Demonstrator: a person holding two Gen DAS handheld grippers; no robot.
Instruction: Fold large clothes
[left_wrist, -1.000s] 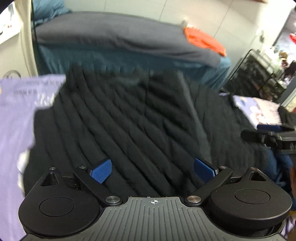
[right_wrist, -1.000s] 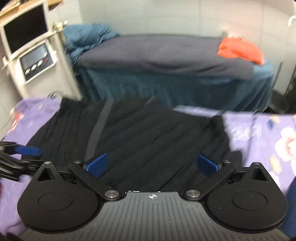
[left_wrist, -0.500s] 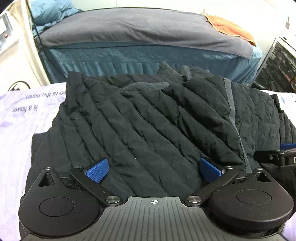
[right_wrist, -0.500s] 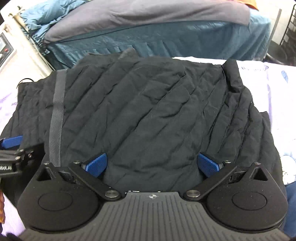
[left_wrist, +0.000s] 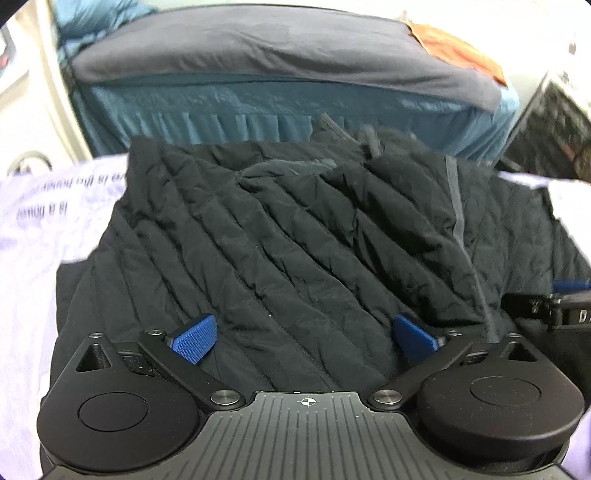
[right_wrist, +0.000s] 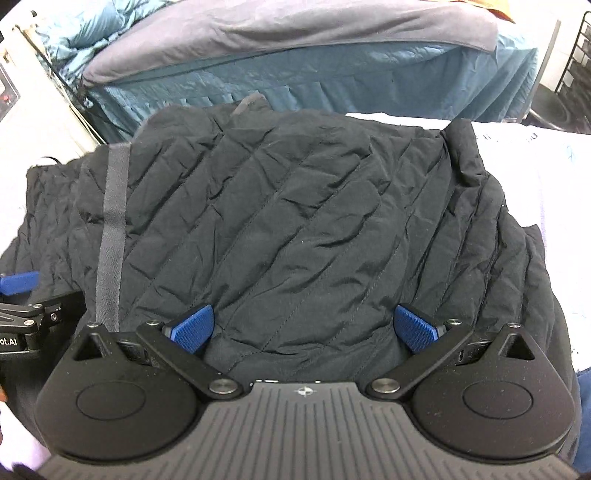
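A black quilted jacket (left_wrist: 295, 229) lies folded over itself on a lilac printed sheet (left_wrist: 44, 206), a grey zip tape (left_wrist: 458, 206) running down its right part. My left gripper (left_wrist: 304, 338) hangs open just above the jacket's near edge, blue pads spread wide with nothing between them. In the right wrist view the same jacket (right_wrist: 295, 214) fills the middle, its grey tape (right_wrist: 110, 236) at the left. My right gripper (right_wrist: 303, 328) is open over the near hem, holding nothing. Each gripper shows at the other view's edge: the right gripper (left_wrist: 554, 306) and the left gripper (right_wrist: 22, 306).
Behind the jacket stands a bed with a teal skirt (left_wrist: 258, 110) and a grey cover (right_wrist: 295, 33), an orange cloth (left_wrist: 461, 48) on its far end. A white machine (right_wrist: 14, 85) stands at the left, a black wire rack (right_wrist: 576, 62) at the right.
Both grippers have dropped and tilted down toward the jacket's near edge; the jacket now looms larger. Both stayed open. The jacket lies still since half a second ago.
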